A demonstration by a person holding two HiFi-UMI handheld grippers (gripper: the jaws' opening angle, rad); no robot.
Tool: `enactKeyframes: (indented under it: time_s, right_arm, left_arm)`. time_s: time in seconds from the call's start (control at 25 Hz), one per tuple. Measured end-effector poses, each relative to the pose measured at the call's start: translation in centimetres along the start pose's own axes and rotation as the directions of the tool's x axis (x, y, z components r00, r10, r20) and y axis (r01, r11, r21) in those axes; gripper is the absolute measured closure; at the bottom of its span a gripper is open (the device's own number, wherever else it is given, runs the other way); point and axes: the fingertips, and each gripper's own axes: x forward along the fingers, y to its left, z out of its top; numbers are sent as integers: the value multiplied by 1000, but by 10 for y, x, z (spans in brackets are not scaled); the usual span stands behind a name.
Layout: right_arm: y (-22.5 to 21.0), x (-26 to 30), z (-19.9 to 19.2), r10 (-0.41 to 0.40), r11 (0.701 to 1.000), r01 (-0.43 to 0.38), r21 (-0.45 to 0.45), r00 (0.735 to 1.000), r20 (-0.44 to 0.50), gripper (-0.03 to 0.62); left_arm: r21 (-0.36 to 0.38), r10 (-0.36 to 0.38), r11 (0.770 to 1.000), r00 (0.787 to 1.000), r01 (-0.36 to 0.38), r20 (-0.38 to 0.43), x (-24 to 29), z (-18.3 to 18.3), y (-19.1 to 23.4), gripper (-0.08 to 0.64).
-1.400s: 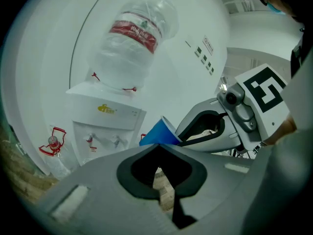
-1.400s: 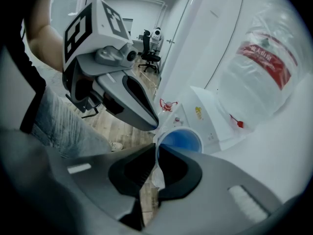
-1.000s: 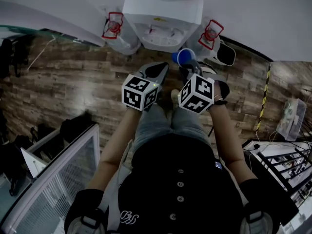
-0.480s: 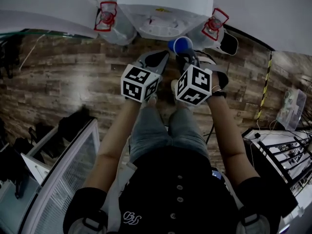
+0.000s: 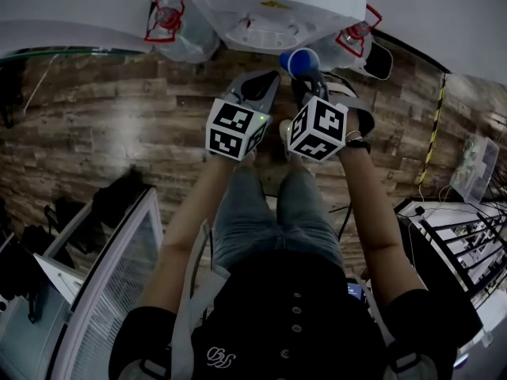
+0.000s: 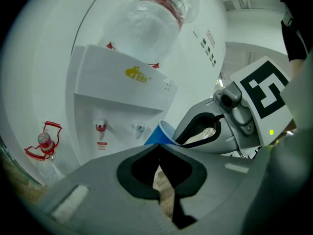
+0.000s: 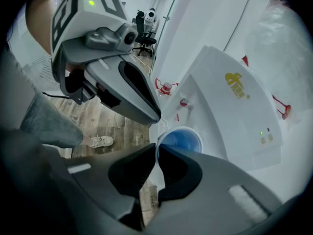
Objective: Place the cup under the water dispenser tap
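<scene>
Being pinched at its rim by the right gripper [image 7: 157, 149], blue cup [image 7: 182, 142] was held near the water dispenser [image 7: 234, 114], left gripper [image 6: 158, 147] was clenched empty alongside.

Materials: water dispenser [image 5: 273, 10], smooth glossy white plastic; bottle [image 6: 156, 18], clear plastic; cup [image 7: 180, 142], smooth blue wall with white rim, paper or plastic not distinguishable; left gripper [image 6: 159, 147] and right gripper [image 7: 156, 148], matt grey plastic shells with matt black pads; floor [image 5: 119, 125], wood-grain planks of low sheen; trousers [image 5: 273, 212], grey-blue denim cloth.
</scene>
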Motion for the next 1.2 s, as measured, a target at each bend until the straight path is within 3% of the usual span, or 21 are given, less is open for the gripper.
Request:
enactKeyframes:
  time_s: [0.32,0.76,1.2]
  right_arm:
    - [14,38,-6,35,999,-34,35,999,-14,566]
    - [22,89,-21,50,999,-51,-13,998,-46,566]
    - [13,141,-39,62,998,-63,-14,995,-78,566]
  left_arm:
    - [2,15,1000,1000,-15,-19,14,-16,24,560]
    - [78,60,995,998,-60,-2,34,-40,49,560]
    - [49,88,995,996,-87,-15,64,-62,70,560]
